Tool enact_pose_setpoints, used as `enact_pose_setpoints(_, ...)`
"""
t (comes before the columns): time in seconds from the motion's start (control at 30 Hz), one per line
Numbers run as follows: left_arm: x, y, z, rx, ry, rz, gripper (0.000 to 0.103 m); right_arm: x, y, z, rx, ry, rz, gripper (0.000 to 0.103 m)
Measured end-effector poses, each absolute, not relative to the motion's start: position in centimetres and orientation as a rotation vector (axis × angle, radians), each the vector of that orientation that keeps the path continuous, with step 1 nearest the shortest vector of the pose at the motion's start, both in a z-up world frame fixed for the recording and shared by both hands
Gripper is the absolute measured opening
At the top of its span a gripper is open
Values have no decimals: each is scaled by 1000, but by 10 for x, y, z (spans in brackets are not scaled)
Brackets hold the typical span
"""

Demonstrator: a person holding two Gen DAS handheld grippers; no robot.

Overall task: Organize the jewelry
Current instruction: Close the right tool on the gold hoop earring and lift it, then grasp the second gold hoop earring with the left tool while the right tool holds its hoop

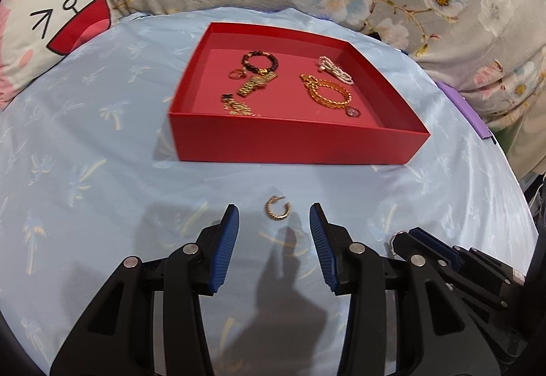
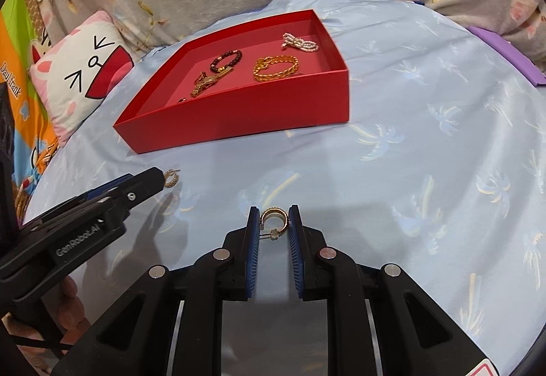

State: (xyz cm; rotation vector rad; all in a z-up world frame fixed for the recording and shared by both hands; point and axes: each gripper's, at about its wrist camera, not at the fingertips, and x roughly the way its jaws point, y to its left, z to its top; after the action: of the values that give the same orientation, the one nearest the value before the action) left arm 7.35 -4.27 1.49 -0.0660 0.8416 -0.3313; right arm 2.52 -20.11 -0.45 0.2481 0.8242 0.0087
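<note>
- Writing: "GenRobot.AI" on the left claw [image 2: 163, 178] body; "Daul frank" on an orange cloth [image 2: 13, 82] at 9 o'clock in the right wrist view.
- Count: two gold hoop earrings outside one red tray [image 1: 290, 143]; inside, a dark bead bracelet [image 1: 261, 60], gold chain bracelet [image 1: 329, 92], pearl piece [image 1: 336, 68] and other small gold pieces.
- Right claw [image 2: 274, 222] pinching one hoop earring [image 2: 273, 217] between its blue pads.
- Left claw [image 1: 274, 222] spread, empty; second hoop earring [image 1: 278, 208] lies on the blue sheet [image 1: 102, 171] at 12 o'clock, between its tips, untouched.
- Tray at 12 o'clock beyond both claws.
</note>
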Motion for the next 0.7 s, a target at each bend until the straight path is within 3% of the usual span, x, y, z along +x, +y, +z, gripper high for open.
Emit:
enact_pose_setpoints(0.23,81,-54,5,-49,856,-327,39,25,-207,-5,262,822,6,16)
enact_pose_setpoints(0.5,82,-57,4,-25,851,-328,18,26,-208,-5,261,825,11,16)
enact_pose_setpoints(0.7,80,-56,4,-21,852,-335,14,26,-207,-5,267,822,11,16)
